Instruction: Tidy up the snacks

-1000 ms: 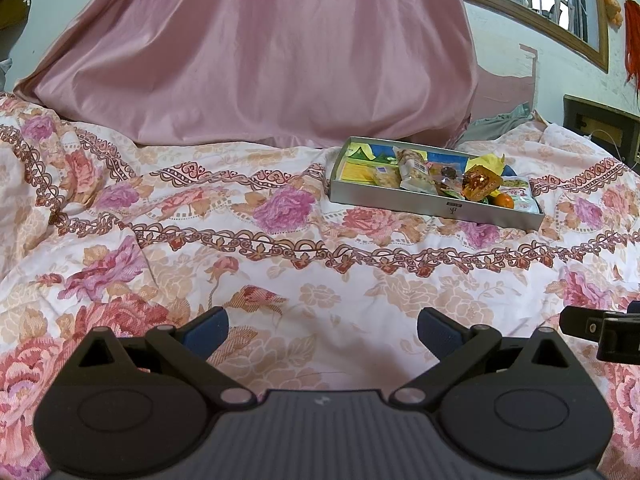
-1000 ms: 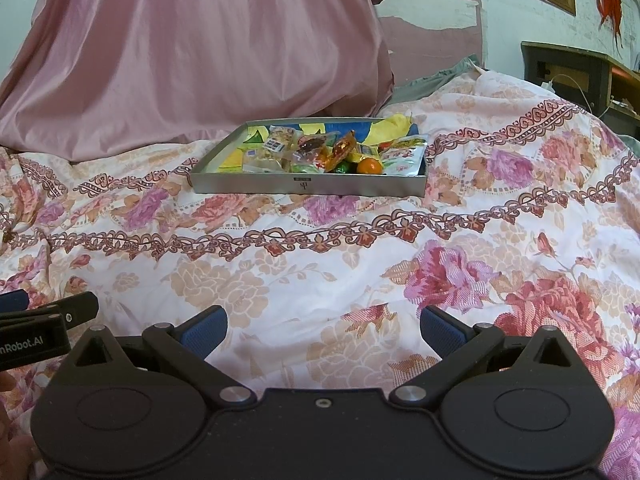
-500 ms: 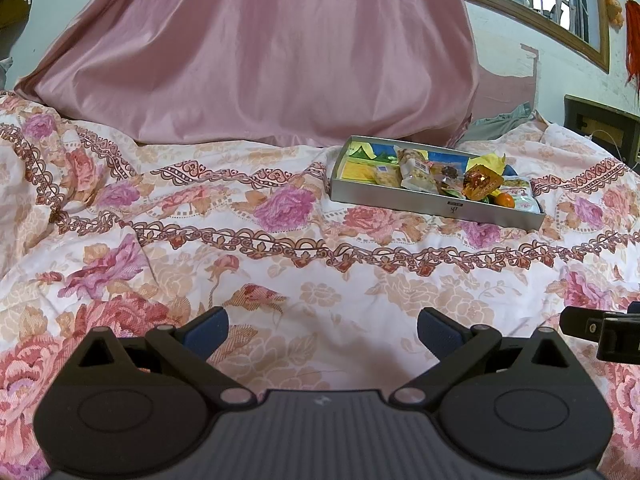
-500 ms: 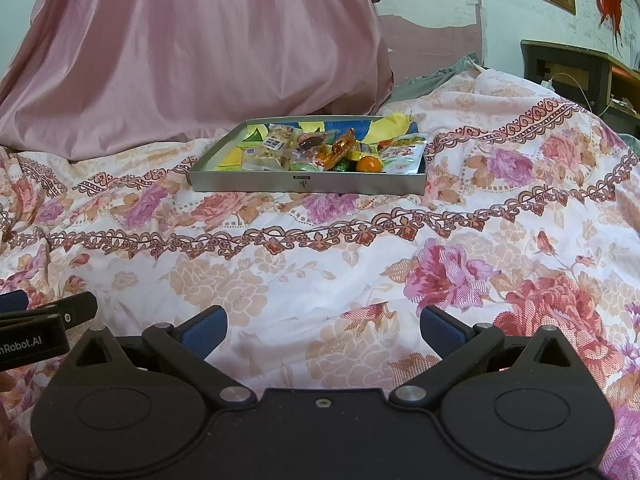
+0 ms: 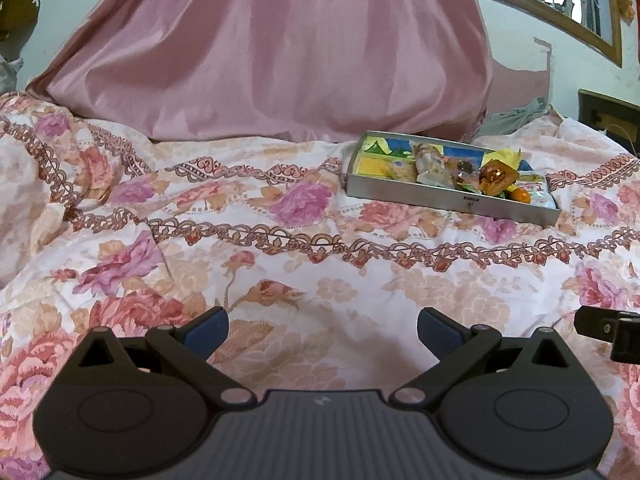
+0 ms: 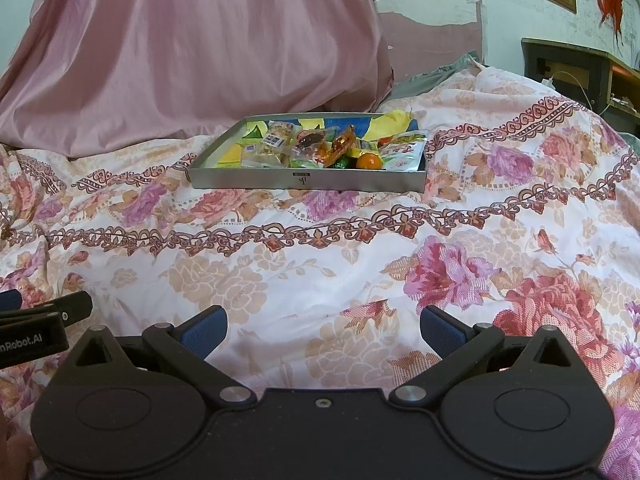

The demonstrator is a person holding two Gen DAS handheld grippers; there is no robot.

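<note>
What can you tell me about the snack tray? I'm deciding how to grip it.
The tray is a shallow rectangular box with low grey, metal-looking walls and a small dark mark mid-front. It sits open and roughly level on the floral bedspread, before a pink draped cloth. Wrapped snacks and a small orange fruit crowd its right side. Neither gripper touches it.

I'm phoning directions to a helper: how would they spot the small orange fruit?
Find the shallow grey metal tray on the floral bedspread, before the pink draped cloth. Near its front right corner, beside a white snack packet, sits the small orange fruit: the only round, unwrapped item.
</note>
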